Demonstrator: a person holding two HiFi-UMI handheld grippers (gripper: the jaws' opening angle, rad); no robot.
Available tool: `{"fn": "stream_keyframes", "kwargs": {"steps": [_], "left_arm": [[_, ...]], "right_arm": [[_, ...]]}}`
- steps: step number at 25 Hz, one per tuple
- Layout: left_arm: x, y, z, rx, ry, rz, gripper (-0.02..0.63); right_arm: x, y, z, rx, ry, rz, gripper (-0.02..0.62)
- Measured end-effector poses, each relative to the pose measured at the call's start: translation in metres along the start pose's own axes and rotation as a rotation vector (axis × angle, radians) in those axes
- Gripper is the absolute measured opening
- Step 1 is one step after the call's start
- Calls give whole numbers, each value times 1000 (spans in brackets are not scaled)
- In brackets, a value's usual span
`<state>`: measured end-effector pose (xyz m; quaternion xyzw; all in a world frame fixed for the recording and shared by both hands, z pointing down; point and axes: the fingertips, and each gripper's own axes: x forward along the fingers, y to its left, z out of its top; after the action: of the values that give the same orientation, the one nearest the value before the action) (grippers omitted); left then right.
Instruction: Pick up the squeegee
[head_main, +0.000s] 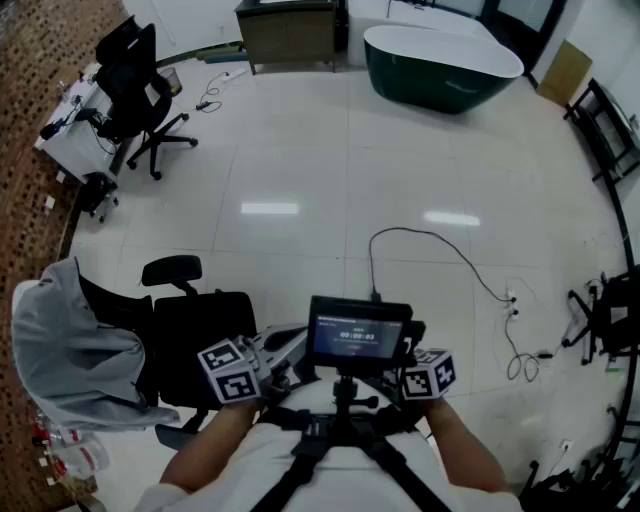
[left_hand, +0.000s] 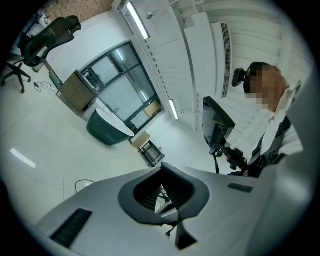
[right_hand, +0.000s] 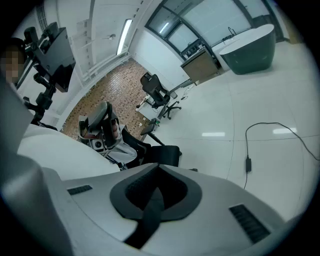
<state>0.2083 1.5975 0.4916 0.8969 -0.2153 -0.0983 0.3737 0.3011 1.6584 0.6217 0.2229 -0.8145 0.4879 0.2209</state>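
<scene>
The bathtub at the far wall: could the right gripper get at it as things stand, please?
Probably not from here: the right gripper sits close to the person's body, while the bathtub stands far across the floor. Only a cable lies between.

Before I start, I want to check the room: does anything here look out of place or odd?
A loose black cable snakes across the open floor, which could be a trip hazard. A grey jacket hangs askew over an office chair.
</scene>
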Motion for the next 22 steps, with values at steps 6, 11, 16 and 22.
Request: {"fn": "stream_keyframes", "kwargs": {"steps": [6,11,16,22], "left_arm": [[-12,7,10,-3,0,-19,-5],[-23,13,13,-17,5,-29,-5],[-25,19,18,-23,8,-40,-5],[-38,39,37,19,-39,31,-5]], "right_arm": [[17,13,11,-38,-7,3,-6],[31,26,10,-43,-1,26,15],[35,31,20,-45,-24,40,15],[17,-3,56,25,-197,-148,15]]}}
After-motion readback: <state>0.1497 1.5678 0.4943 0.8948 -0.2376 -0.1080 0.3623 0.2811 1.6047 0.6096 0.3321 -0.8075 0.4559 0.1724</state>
